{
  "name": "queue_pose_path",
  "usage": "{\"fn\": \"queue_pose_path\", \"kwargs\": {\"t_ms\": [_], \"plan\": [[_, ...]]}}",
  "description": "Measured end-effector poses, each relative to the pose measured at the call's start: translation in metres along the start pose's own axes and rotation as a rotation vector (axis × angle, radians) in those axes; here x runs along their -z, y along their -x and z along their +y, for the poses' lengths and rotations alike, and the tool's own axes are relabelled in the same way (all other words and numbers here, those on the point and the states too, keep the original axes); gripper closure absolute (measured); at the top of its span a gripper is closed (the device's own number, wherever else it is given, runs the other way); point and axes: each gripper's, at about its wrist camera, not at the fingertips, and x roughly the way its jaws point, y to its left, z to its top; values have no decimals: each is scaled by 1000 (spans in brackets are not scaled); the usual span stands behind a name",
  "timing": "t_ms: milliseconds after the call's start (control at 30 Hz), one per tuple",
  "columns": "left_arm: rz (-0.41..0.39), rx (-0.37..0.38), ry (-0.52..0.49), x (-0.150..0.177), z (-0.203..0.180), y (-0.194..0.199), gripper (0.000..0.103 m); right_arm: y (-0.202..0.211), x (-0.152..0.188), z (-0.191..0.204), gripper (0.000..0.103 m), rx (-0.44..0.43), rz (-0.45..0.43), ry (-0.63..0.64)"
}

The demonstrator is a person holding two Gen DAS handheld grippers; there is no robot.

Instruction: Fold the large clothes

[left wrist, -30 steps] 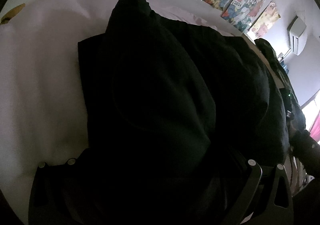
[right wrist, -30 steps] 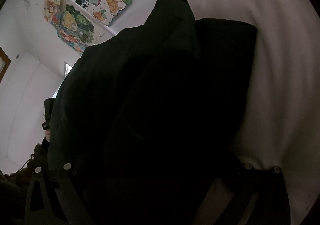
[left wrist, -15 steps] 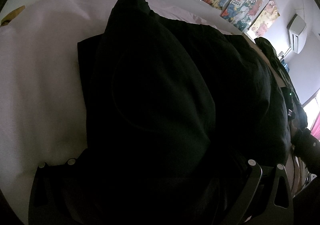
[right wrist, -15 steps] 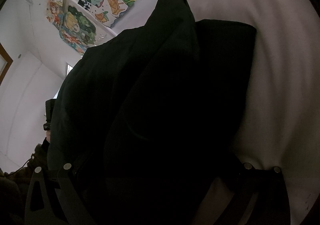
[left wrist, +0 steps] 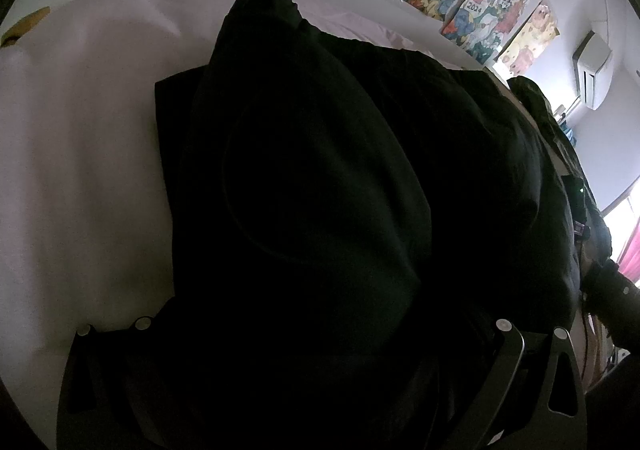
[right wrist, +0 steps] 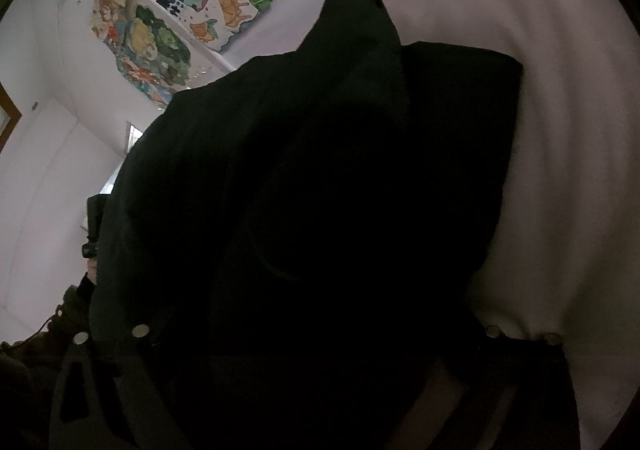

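Note:
A large black garment fills most of the left wrist view and of the right wrist view. It lies partly folded on a white bed sheet, with a sleeve end reaching up toward the wall. The cloth drapes over my left gripper and hides its fingertips. Only the finger bases show. My right gripper is buried in the same black cloth, with its finger bases at the frame's bottom. The jaws of both are hidden under the fabric.
The white sheet also shows at the right of the right wrist view. Colourful posters hang on the wall behind the bed. An air conditioner is on the right wall. Another dark garment lies at the far right.
Almost nothing has changed. Both views have shifted very slightly, and the garment keeps the same shape and place.

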Motion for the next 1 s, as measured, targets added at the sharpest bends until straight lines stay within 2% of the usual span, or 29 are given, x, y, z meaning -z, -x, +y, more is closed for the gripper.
{"fn": "queue_pose_path", "kwargs": {"t_ms": [100, 167, 267, 333, 433, 500, 533, 600, 667, 700, 900, 1000], "plan": [[1, 8, 6, 0, -1, 1, 1, 1, 0, 2, 18, -6, -3, 8], [0, 38, 6, 0, -1, 3, 1, 1, -1, 6, 24, 5, -2, 25], [-11, 59, -10, 2, -3, 6, 3, 2, -1, 9, 25, 24, 3, 38], [-11, 59, 10, 1, -3, 8, 8, 2, -2, 8, 25, 25, 11, 25], [-29, 59, 61, 0, -3, 13, 24, 1, -5, 11, 25, 38, 21, 31], [-41, 64, 109, -1, -1, 16, 39, 4, -6, 14, 30, 36, 18, 40], [-53, 64, 127, 0, -1, 19, 42, 4, -7, 17, 35, 34, 12, 43], [-75, 56, 142, 1, -5, 24, 58, 7, -7, 20, 44, 28, 0, 51], [-96, 31, 148, 2, -13, 31, 66, 9, -8, 27, 54, 22, -10, 62], [-101, 19, 151, 2, -16, 32, 70, 11, -7, 30, 56, 24, -19, 69], [-137, -97, 130, 4, -51, 49, 84, 24, -4, 48, 69, 49, -55, 62], [-156, -122, 106, 5, -69, 60, 87, 32, -4, 66, 74, 73, -72, 92]]}}
